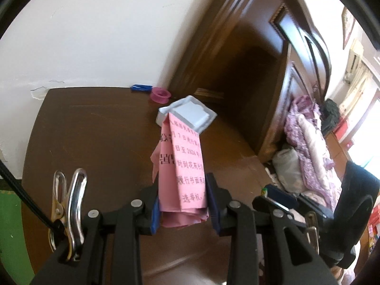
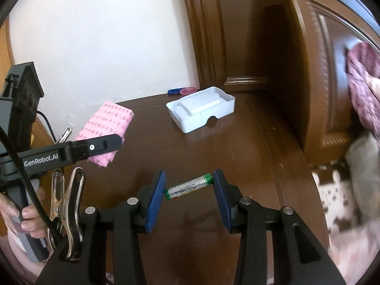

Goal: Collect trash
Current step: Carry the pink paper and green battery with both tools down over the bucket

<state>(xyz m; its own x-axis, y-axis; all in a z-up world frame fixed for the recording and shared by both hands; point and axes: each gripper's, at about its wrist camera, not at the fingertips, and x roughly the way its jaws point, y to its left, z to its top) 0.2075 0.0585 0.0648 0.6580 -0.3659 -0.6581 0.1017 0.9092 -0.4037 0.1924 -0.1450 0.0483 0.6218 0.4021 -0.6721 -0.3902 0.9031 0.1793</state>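
My left gripper [image 1: 182,204] is shut on a folded pink paper [image 1: 182,166] with printed characters and holds it above the brown table [image 1: 83,130]. The paper also shows in the right wrist view [image 2: 104,128], clamped in the left gripper's black finger [image 2: 95,147]. My right gripper [image 2: 188,192] is shut on a green and white battery [image 2: 188,186], gripped end to end between the blue pads just above the table [image 2: 166,147]. A white plastic tray [image 2: 201,111] lies on the table near the back; it also shows in the left wrist view [image 1: 190,114].
A blue clip [image 1: 140,87] and a pink spool [image 1: 160,94] lie at the table's back edge by the white wall. A dark wooden door [image 2: 273,47] stands at the right. Bedding and bags [image 1: 306,137] are piled beyond the table's right edge.
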